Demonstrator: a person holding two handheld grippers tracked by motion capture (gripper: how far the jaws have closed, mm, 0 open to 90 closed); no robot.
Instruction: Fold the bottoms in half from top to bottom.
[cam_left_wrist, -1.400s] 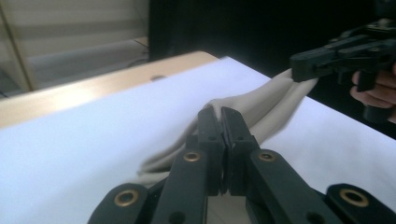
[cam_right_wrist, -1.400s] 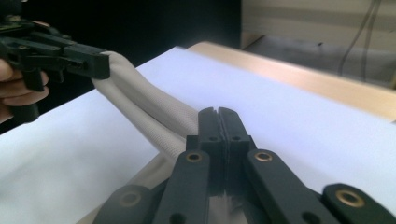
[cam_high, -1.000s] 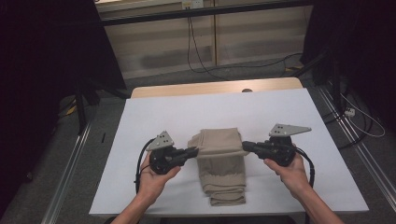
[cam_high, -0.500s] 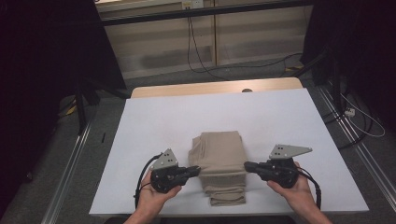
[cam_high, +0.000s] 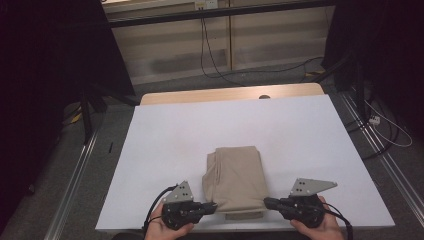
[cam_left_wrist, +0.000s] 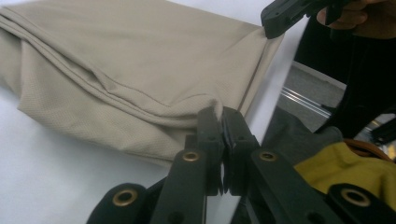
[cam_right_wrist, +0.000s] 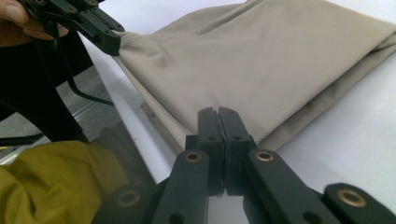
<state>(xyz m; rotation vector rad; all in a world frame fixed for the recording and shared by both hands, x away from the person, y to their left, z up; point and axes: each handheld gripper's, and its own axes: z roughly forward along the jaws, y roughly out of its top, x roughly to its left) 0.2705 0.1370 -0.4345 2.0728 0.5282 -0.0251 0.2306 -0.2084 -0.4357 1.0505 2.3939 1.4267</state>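
A folded beige cloth (cam_high: 235, 180) lies on the white table (cam_high: 200, 135), close to its near edge. My left gripper (cam_high: 216, 205) is shut on the cloth's near left corner (cam_left_wrist: 212, 103); in the left gripper view its jaws (cam_left_wrist: 222, 114) pinch the fabric tightly. My right gripper (cam_high: 265, 201) is shut on the near right corner, and its jaws (cam_right_wrist: 218, 114) clamp the cloth's edge (cam_right_wrist: 187, 122). Each gripper view also shows the other gripper (cam_left_wrist: 280, 18) (cam_right_wrist: 105, 39) holding the opposite corner. The held layer lies stretched flat between the two.
The table's near edge (cam_high: 250, 226) runs just under both hands. A wooden strip (cam_high: 230, 94) borders the far side. Metal rails (cam_high: 75, 185) flank the table on the floor, and cables (cam_high: 220, 65) trail behind it. The person's yellow garment (cam_right_wrist: 42, 182) sits below the edge.
Both grippers have moved toward the near edge and lower, drawing the held cloth layer over the rest of the cloth. The jaws have stayed shut.
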